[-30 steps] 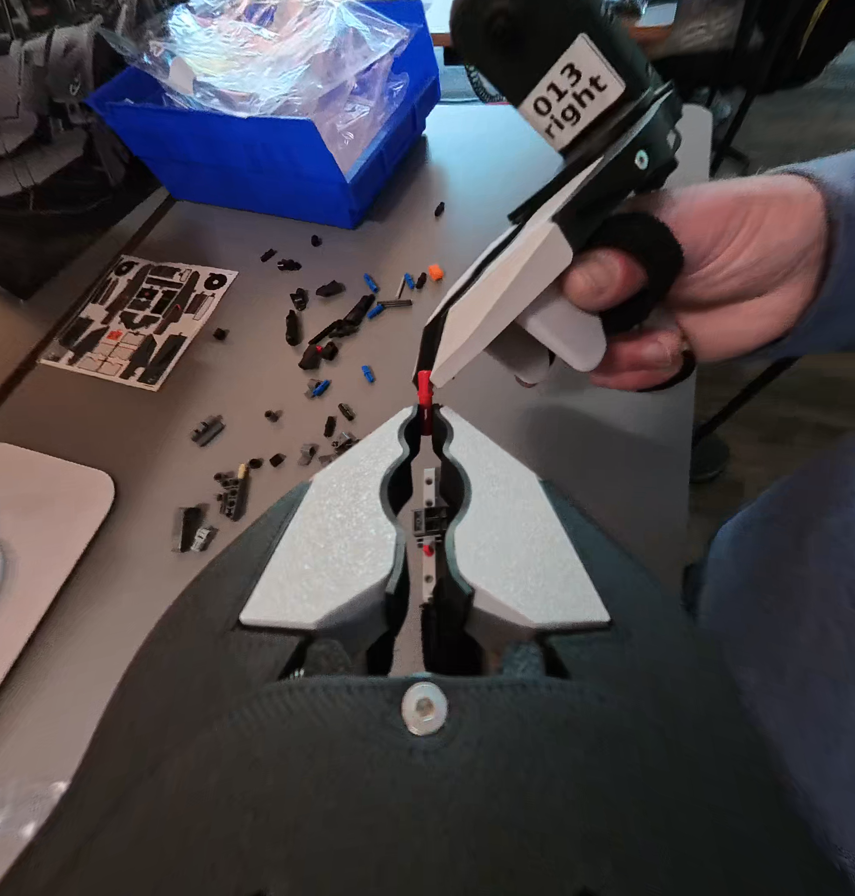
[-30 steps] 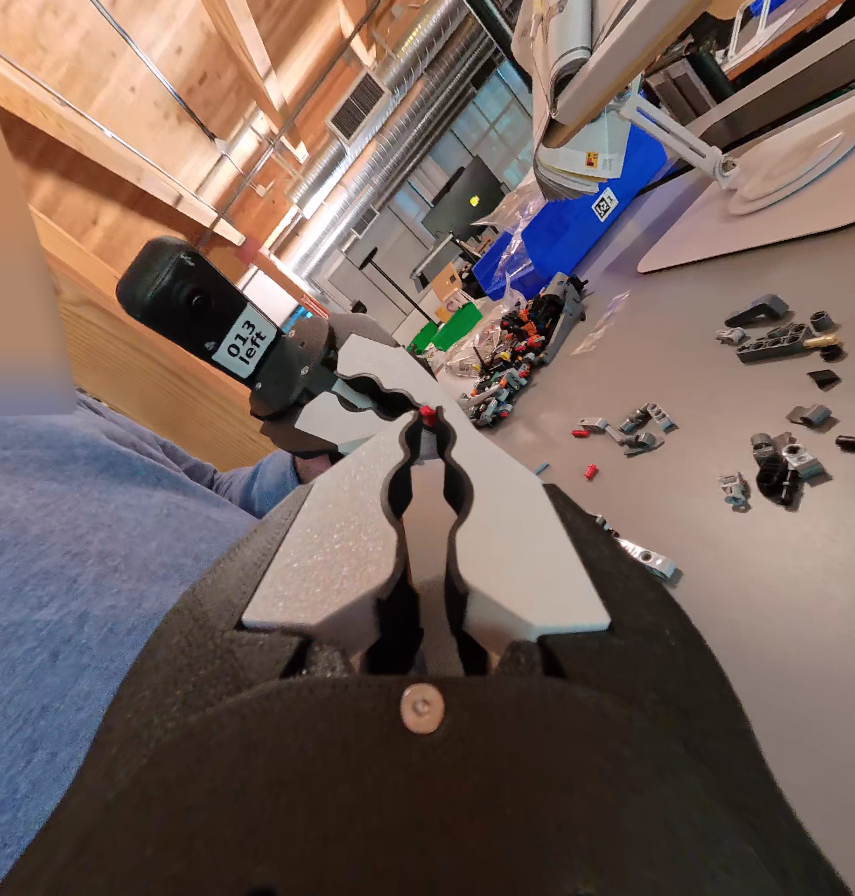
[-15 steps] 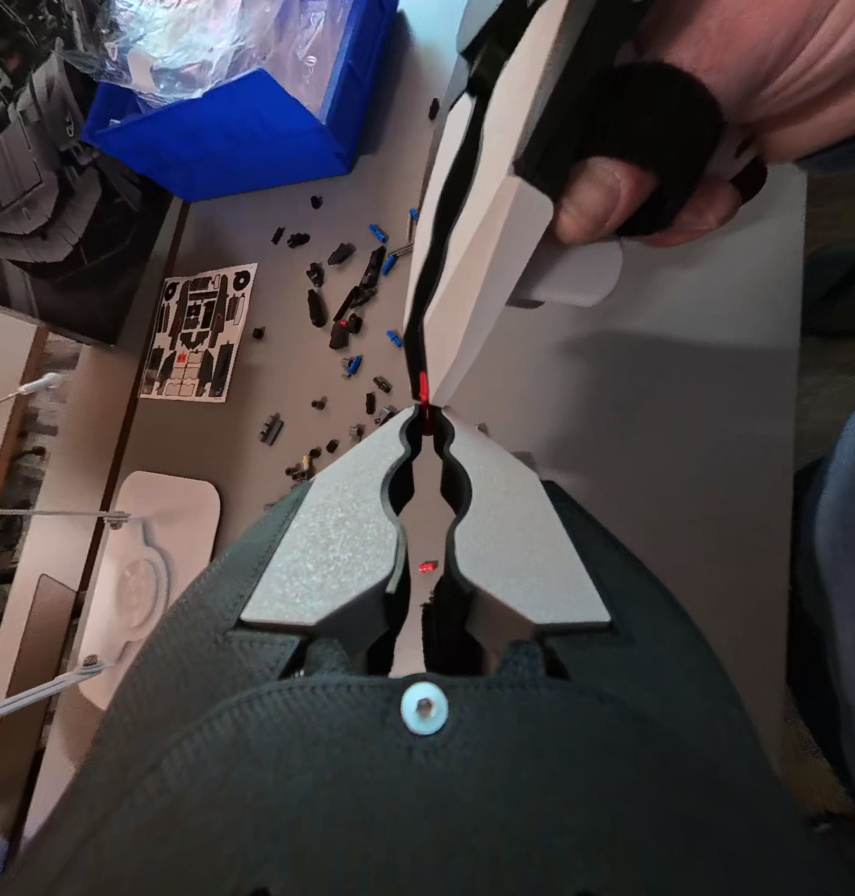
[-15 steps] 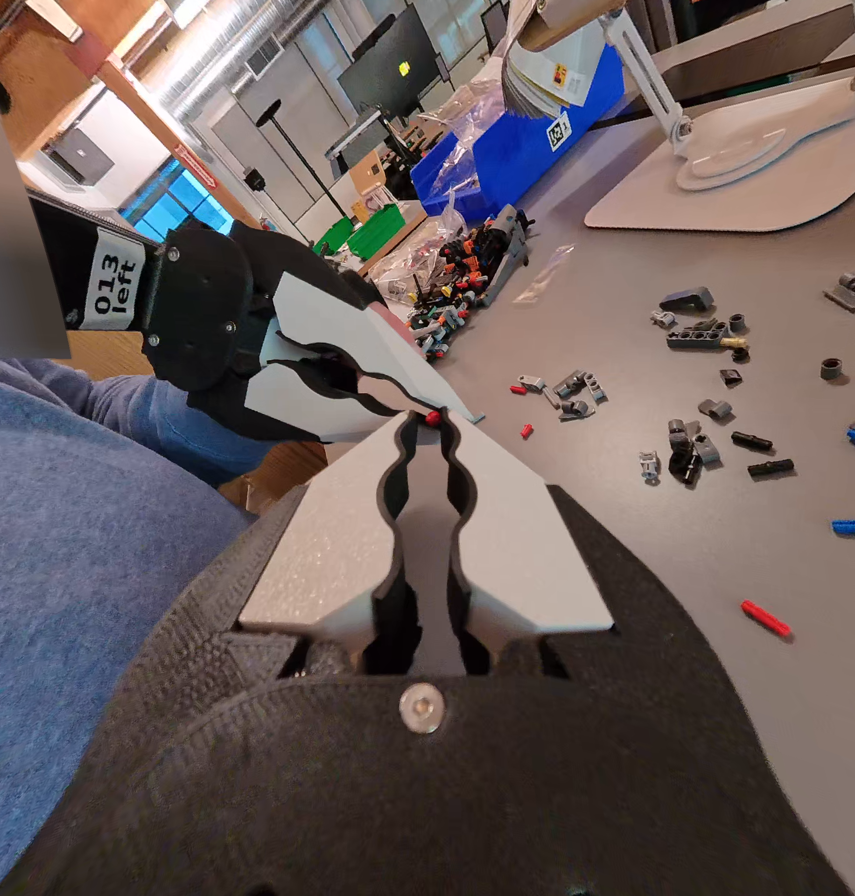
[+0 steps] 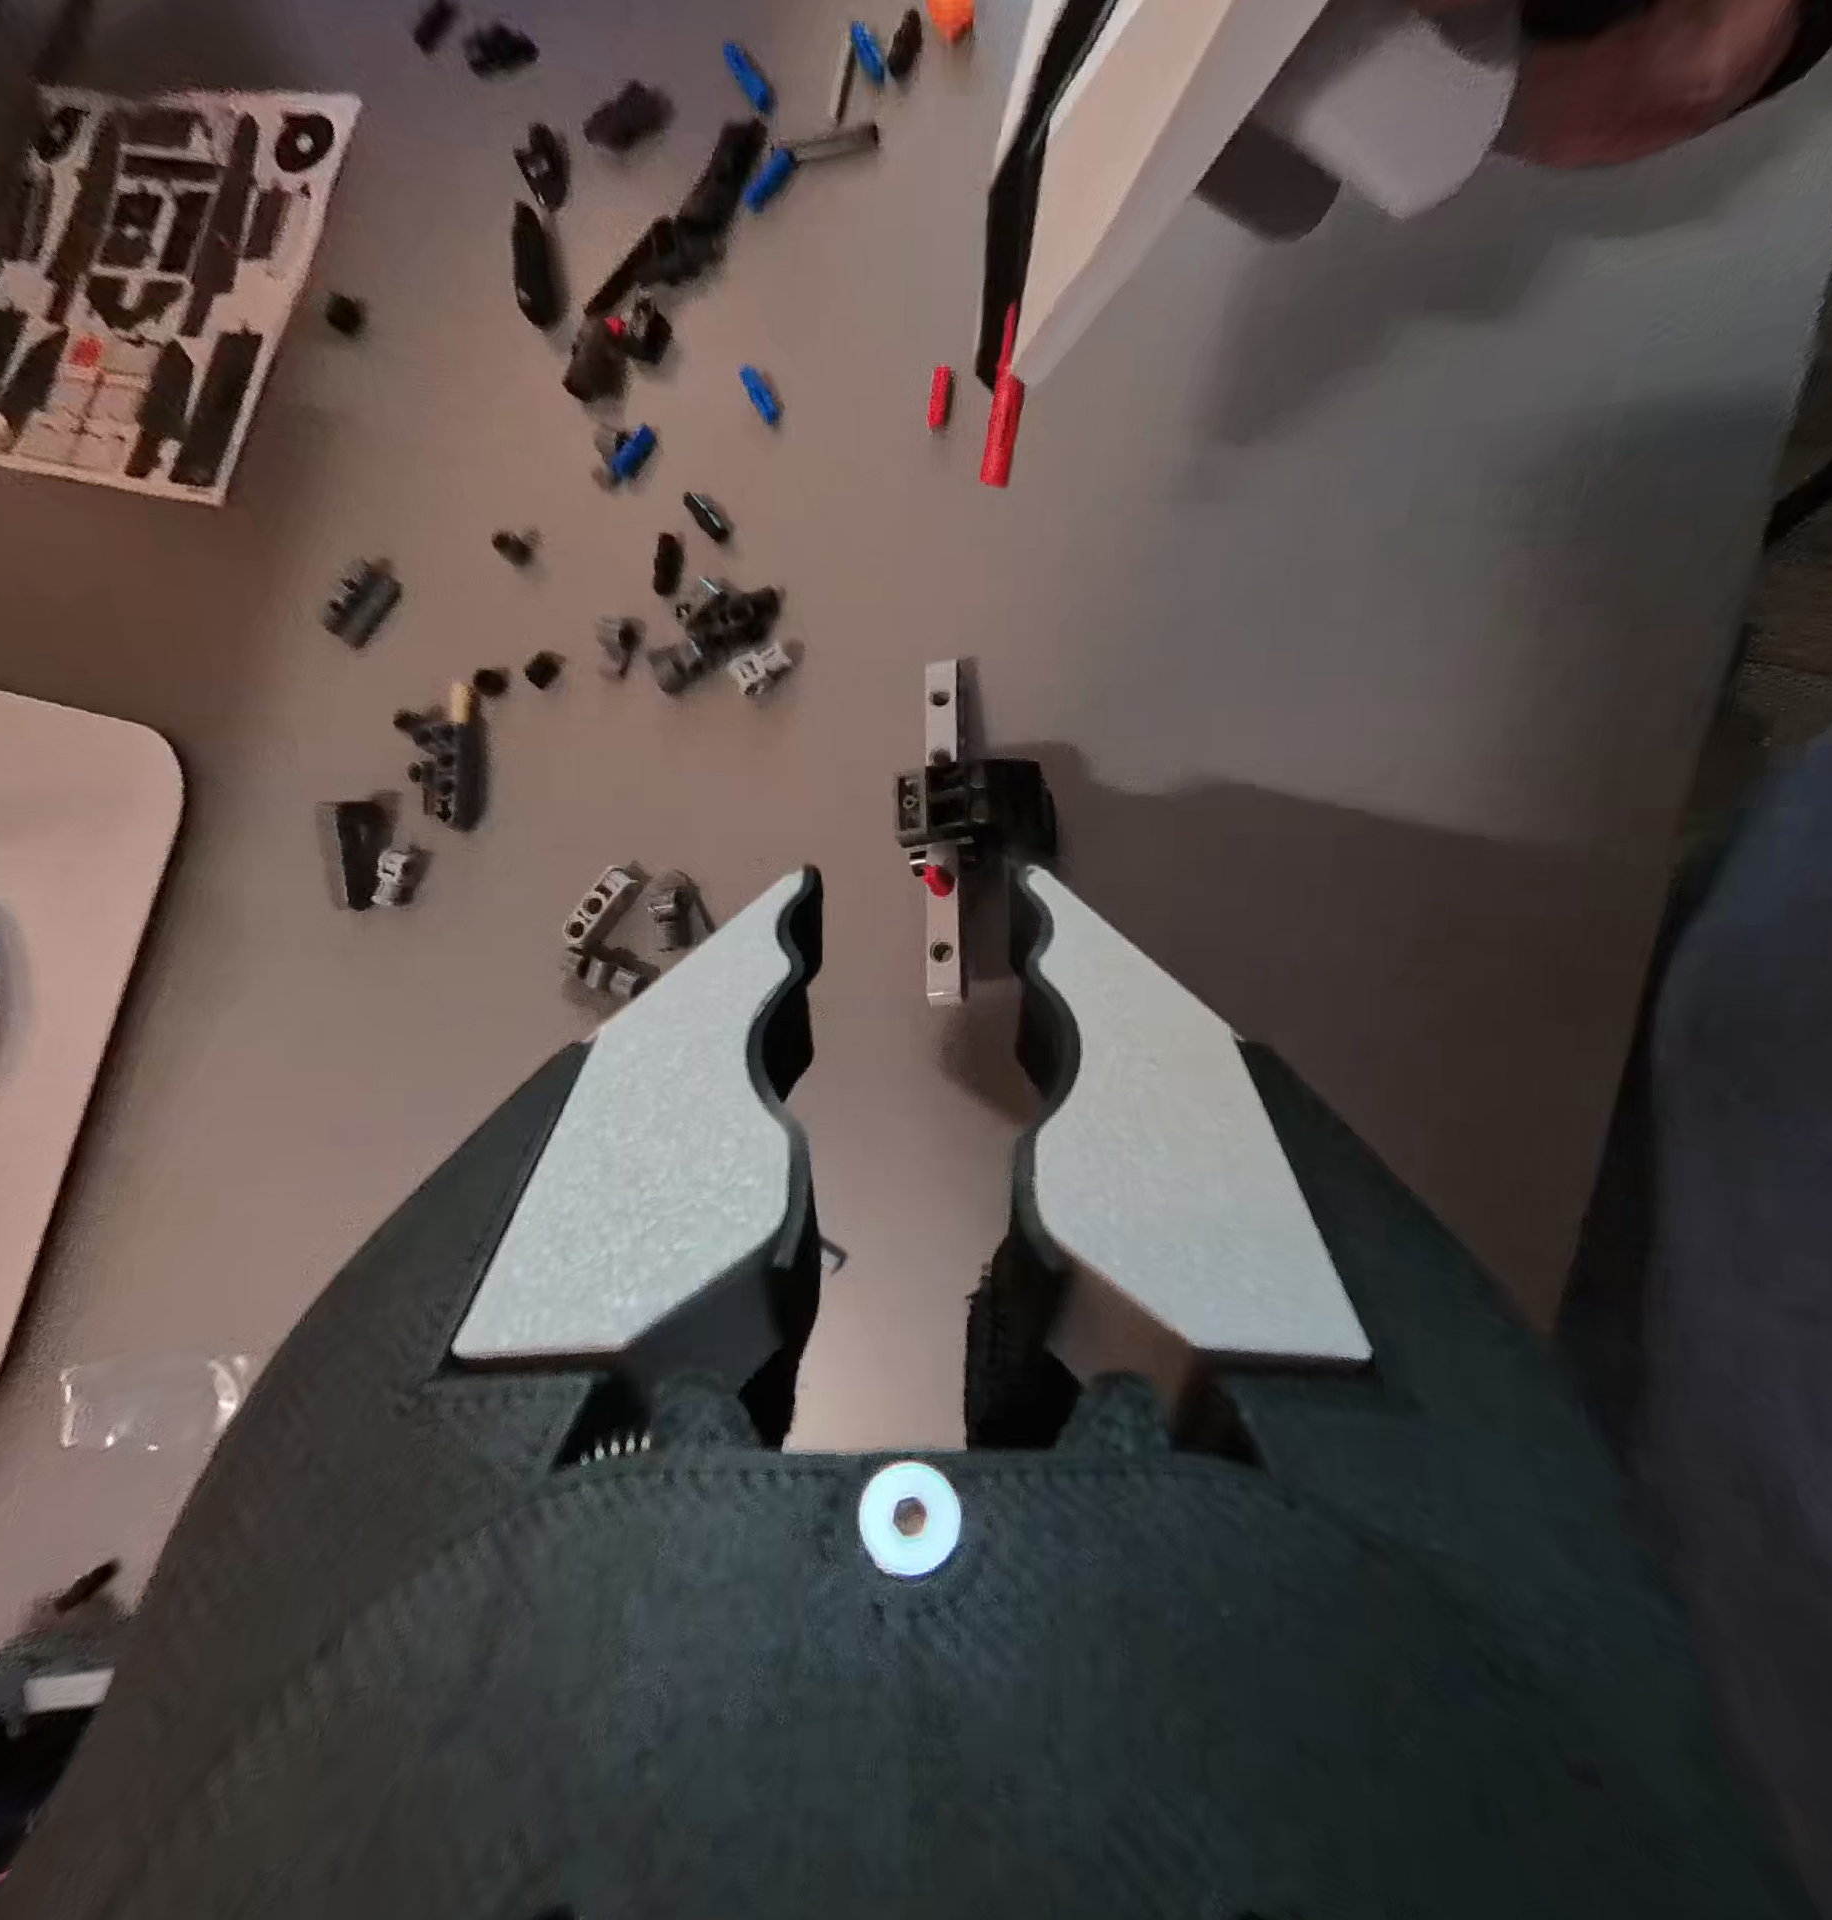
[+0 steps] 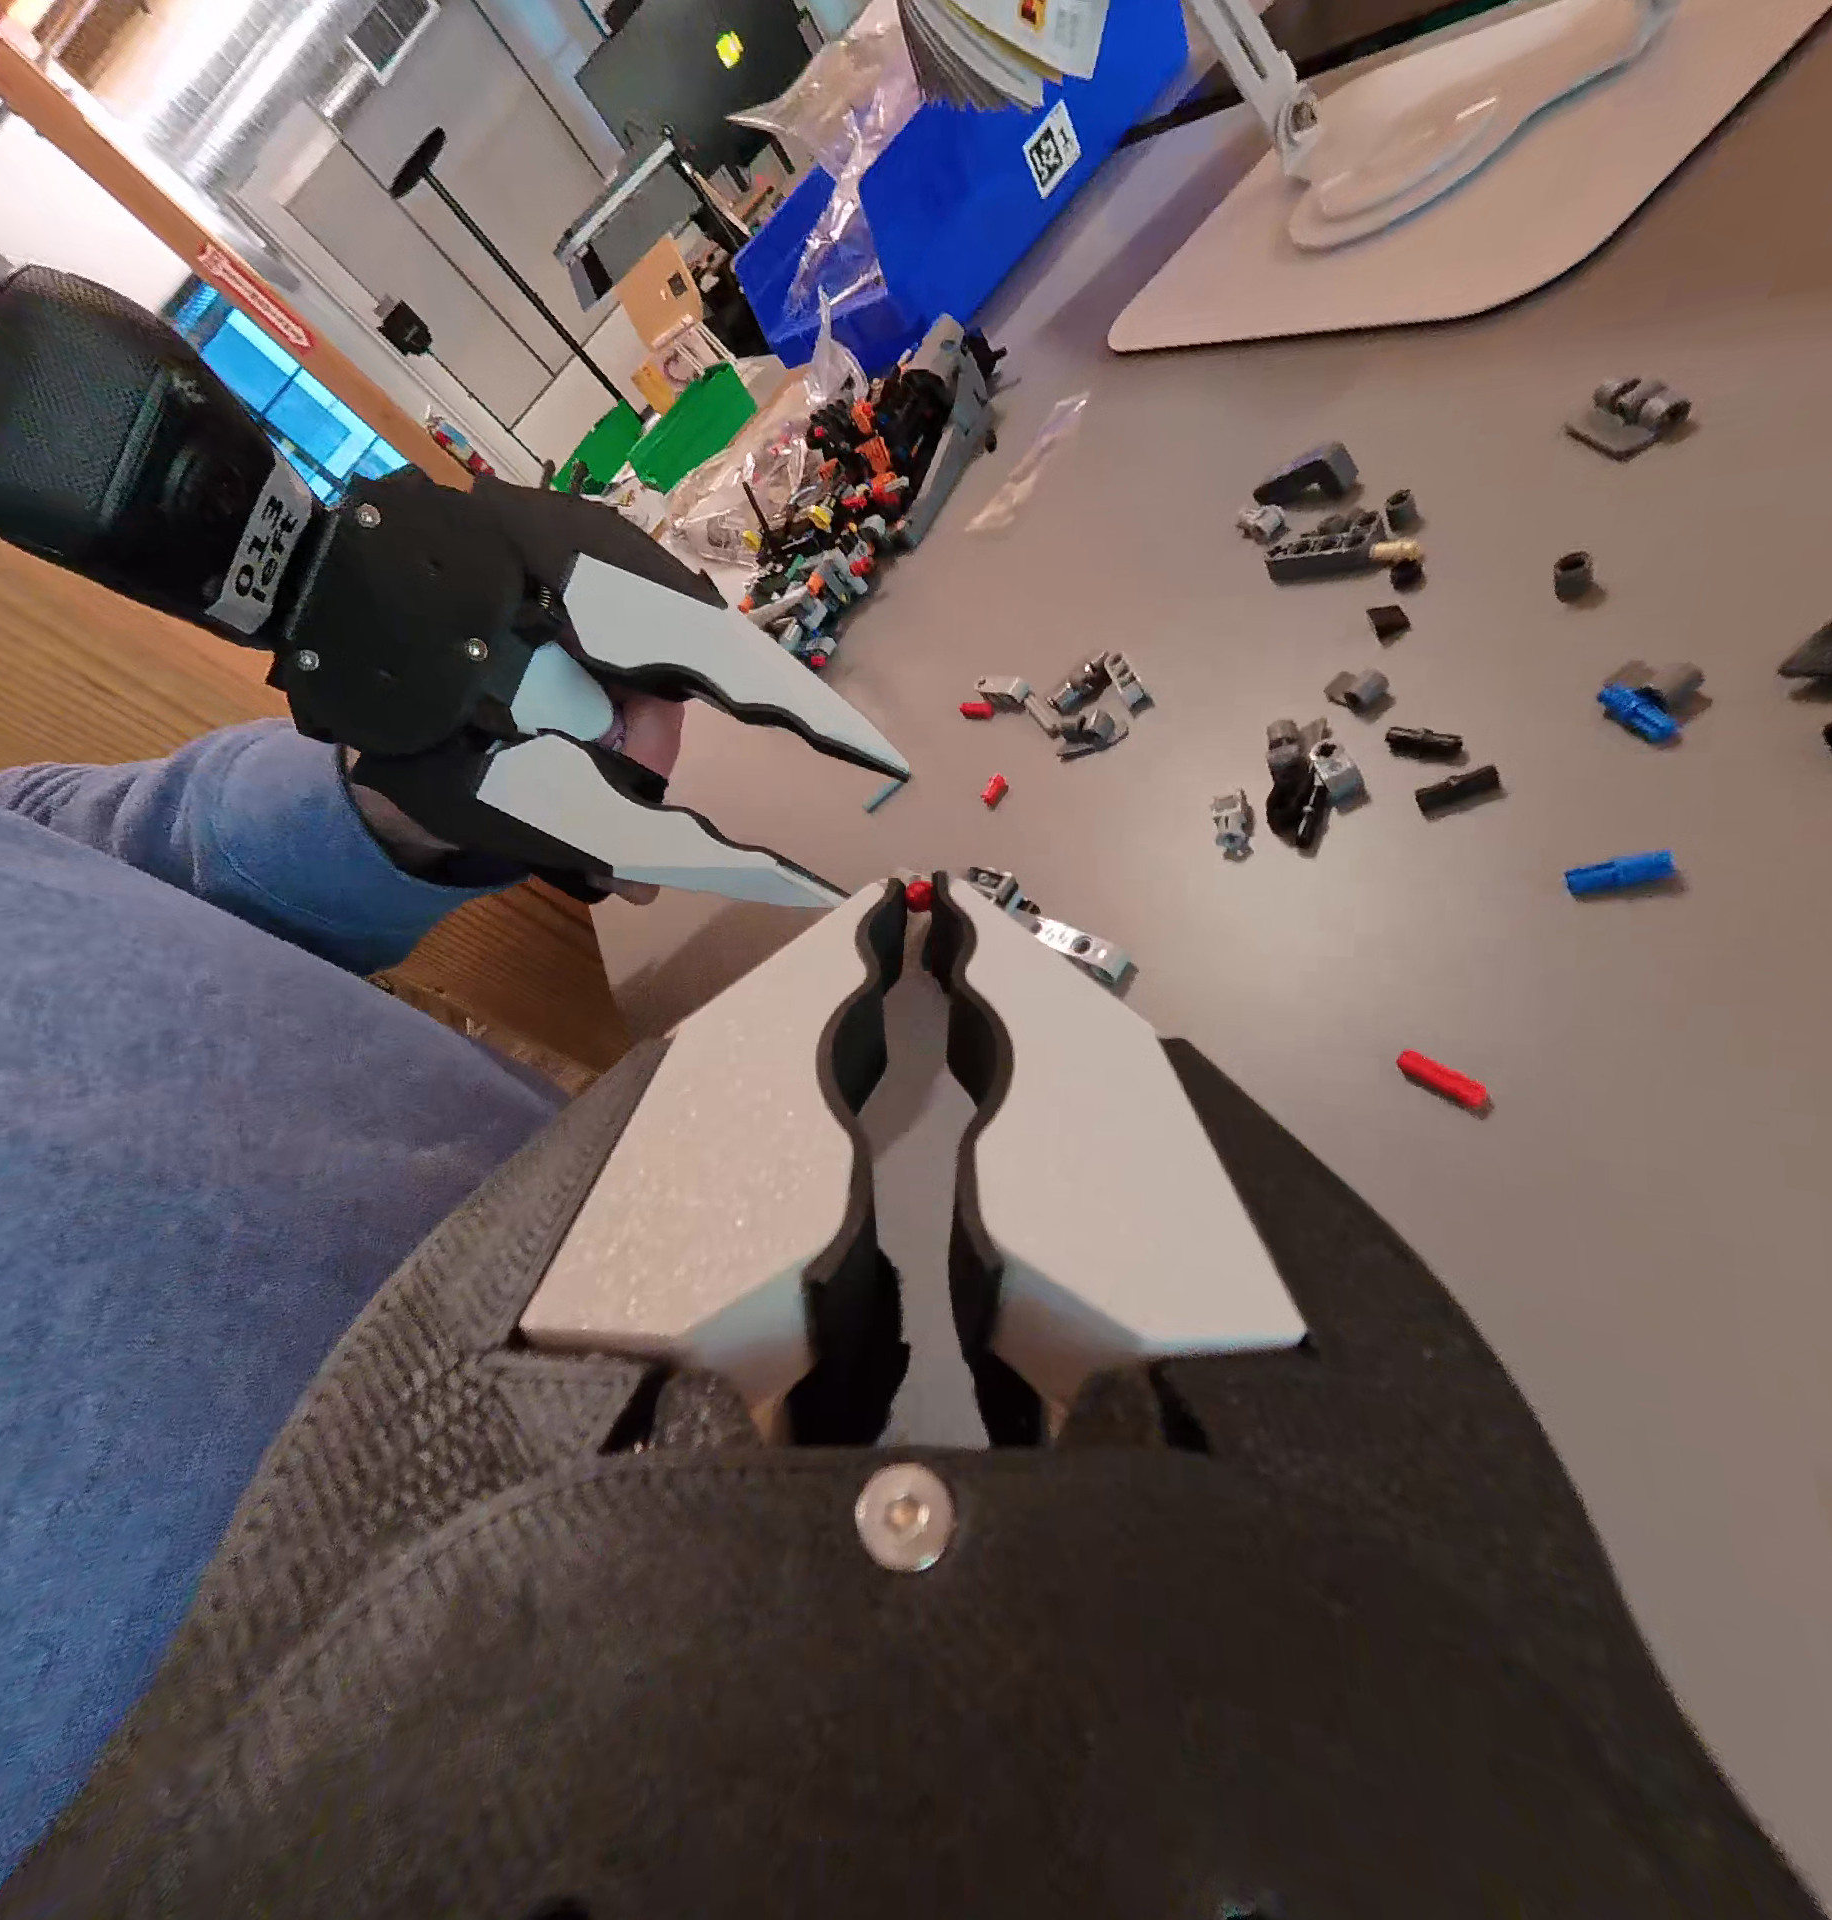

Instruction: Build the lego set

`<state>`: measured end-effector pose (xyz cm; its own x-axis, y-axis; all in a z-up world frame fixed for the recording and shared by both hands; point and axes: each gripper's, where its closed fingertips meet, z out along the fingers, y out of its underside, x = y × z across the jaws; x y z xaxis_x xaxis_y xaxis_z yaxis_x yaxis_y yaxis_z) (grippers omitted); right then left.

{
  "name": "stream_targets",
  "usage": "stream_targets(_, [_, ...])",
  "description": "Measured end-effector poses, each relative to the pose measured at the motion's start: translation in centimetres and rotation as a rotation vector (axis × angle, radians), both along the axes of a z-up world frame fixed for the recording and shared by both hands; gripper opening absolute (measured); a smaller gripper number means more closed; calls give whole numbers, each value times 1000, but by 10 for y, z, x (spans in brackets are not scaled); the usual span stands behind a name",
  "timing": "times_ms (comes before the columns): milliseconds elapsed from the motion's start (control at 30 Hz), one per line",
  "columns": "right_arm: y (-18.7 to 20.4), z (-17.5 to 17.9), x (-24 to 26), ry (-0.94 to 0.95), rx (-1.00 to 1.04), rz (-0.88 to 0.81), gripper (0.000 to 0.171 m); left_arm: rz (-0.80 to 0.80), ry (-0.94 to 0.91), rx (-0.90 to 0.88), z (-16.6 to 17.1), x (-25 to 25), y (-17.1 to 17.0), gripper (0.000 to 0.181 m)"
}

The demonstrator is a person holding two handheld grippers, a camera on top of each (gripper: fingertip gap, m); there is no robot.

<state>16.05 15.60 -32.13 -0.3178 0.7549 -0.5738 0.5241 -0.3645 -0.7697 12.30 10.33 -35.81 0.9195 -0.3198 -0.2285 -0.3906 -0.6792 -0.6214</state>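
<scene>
The desk (image 5: 1411, 623) gives me open room on its right half up to the near right edge, while loose lego pieces (image 5: 621, 343) crowd the left and far side, so any carrying should stay right. The small assembly (image 5: 948, 821), a grey beam through a black block, lies flat just beyond my left gripper (image 5: 917, 894), whose jaws are spread and empty; it looks light, stiff and slick, best pinched across the beam's long sides. My right gripper (image 6: 917, 896) has its jaws clenched on a red pin (image 5: 1000, 431), tiny and, I judge, easily twisted loose.
</scene>
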Motion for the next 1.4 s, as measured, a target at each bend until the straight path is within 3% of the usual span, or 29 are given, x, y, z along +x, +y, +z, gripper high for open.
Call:
stream_targets(200, [-3, -10, -3, -16, 4, 3, 1, -45, 38, 13, -15, 8, 15, 48])
stream_targets(367, [-1, -12, -2, -16, 5, -3, 1, -89, 104, 49, -21, 12, 24, 37])
stream_targets(633, [-1, -15, -3, -14, 9, -5, 1, -64, 17, 43, -24, 9, 30, 23])
stream_targets(933, [-4, -13, -8, -12, 0, 7, 1, 120, -430, 77, -15, -12, 25, 2])
stream_targets(1133, [-9, -10, -13, -10, 10, 21, 2, 221, -625, 156, 1, -38, 14, 16])
stream_targets(1200, [-11, -7, -16, -9, 0, 27, 1, 224, -577, 158, 5, -43, 8, 24])
stream_targets(1400, [-25, 13, -26, 12, -92, 71, 1, 73, -343, 179, 22, -11, 3, 26])
